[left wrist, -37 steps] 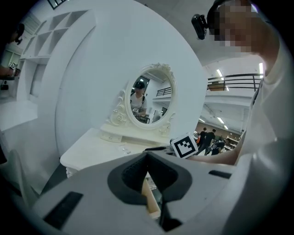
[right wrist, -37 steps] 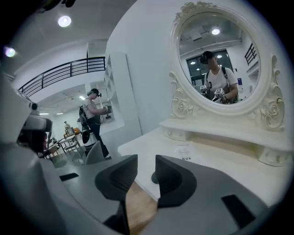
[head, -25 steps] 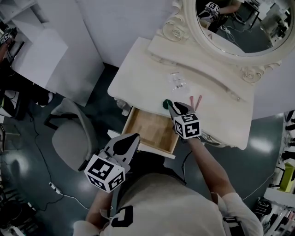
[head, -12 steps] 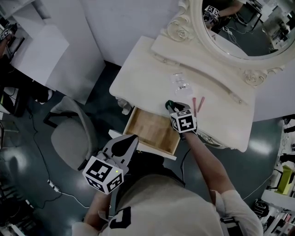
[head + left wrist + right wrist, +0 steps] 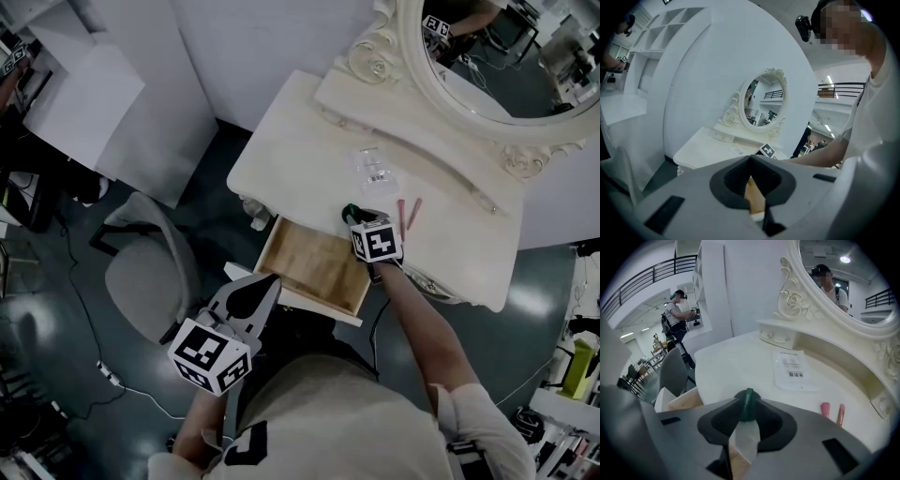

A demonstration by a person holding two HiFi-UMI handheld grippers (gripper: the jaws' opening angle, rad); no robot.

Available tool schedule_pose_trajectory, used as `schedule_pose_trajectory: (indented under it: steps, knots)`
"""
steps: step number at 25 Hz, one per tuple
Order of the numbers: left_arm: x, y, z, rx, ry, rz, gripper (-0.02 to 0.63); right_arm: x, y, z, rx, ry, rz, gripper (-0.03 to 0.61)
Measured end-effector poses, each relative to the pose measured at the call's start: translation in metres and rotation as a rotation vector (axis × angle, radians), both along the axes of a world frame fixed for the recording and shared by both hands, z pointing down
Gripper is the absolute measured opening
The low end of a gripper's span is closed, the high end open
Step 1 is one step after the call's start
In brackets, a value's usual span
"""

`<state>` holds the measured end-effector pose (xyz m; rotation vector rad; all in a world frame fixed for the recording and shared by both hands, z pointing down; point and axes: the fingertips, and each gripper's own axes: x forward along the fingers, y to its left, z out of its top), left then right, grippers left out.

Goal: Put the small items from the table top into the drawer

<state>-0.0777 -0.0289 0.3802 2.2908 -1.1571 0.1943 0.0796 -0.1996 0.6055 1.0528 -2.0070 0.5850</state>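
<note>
My right gripper (image 5: 352, 215) is shut on a dark green round disc (image 5: 347, 210), held on edge just above the front edge of the cream dressing table (image 5: 300, 141), beside the open wooden drawer (image 5: 314, 267). In the right gripper view the disc (image 5: 748, 405) stands upright between the jaws. Two pink sticks (image 5: 408, 214) lie to the right of it on the table top, and a clear packet with a white label (image 5: 373, 169) lies farther back. My left gripper (image 5: 267, 281) hangs low in front of the drawer, its tips together and holding nothing.
An oval mirror in a carved frame (image 5: 441, 84) stands at the back of the table. A grey chair (image 5: 150, 272) sits left of the drawer. White partitions stand to the left. The person's own body fills the bottom of the head view.
My right gripper has sunk towards the table's front edge with the green disc still in it. The left gripper has stayed where it was.
</note>
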Motion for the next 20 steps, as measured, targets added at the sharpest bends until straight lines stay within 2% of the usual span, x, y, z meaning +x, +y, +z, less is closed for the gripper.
schedule_pose_trajectory:
  steps: [10, 20]
  knots:
    - [-0.002, 0.008, -0.004, 0.015, -0.001, -0.003, 0.055, 0.002, 0.001, 0.003, -0.015, -0.020, 0.031, 0.084]
    - [-0.012, 0.011, -0.008, 0.030, 0.002, -0.023, 0.055, 0.004, 0.003, 0.001, -0.032, -0.033, 0.065, 0.029]
